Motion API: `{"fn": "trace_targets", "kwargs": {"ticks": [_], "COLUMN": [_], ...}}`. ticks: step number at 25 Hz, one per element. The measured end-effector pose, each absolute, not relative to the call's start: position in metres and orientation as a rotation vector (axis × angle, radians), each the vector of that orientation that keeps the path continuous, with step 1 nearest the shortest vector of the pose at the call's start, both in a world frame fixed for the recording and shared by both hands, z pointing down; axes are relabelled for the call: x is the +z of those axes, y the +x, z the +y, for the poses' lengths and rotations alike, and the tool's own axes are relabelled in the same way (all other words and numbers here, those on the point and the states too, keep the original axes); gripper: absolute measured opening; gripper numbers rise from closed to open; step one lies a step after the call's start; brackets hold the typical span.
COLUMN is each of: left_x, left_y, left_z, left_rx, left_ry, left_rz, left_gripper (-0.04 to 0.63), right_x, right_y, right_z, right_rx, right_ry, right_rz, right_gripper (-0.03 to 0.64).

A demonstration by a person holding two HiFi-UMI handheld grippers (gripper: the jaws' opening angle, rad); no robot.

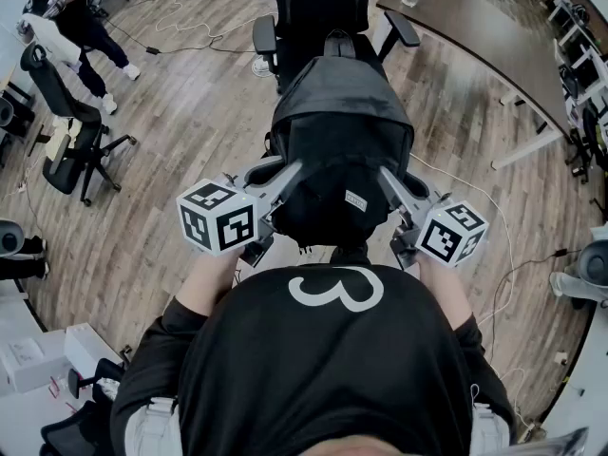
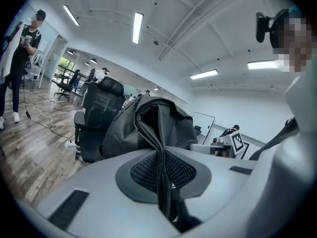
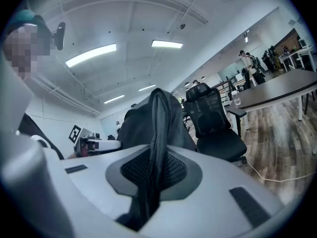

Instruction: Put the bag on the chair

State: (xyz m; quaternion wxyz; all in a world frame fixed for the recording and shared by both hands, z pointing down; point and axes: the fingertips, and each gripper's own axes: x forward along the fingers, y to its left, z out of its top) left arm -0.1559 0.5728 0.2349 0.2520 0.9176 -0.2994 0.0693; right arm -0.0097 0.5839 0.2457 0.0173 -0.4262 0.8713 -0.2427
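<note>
Black bag (image 1: 340,150) is up in the air at 12 o'clock from me, chair (image 1: 328,12) just past it | my left tongs (image 1: 293,171) pinch a bag fold at its 9 o'clock | my right tongs (image 1: 388,177) pinch a fold at its 3 o'clock

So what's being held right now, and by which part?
The black bag: the left hand-held gripper and right hand-held gripper each clamp a fold of its fabric, one per side.

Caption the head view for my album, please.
The left tool and right tool pinch a black bag before an office chair.
</note>
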Motion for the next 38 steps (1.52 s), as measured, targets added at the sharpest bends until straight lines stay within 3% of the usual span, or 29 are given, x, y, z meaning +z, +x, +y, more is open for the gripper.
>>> {"fn": "trace_targets", "kwargs": {"ticks": [38], "left_x": [0.259], "left_y": [-0.078], "left_z": [0.460], "left_rx": [0.233], "left_ry": [2.426], "left_rz": [-0.850], "left_gripper": [0.046], "right_x": [0.273], "right_y": [0.069], "right_z": [0.465], "right_rx": [-0.845], "right_ry": [-1.296], "right_rz": [2.707], "right_gripper": [0.061]}}
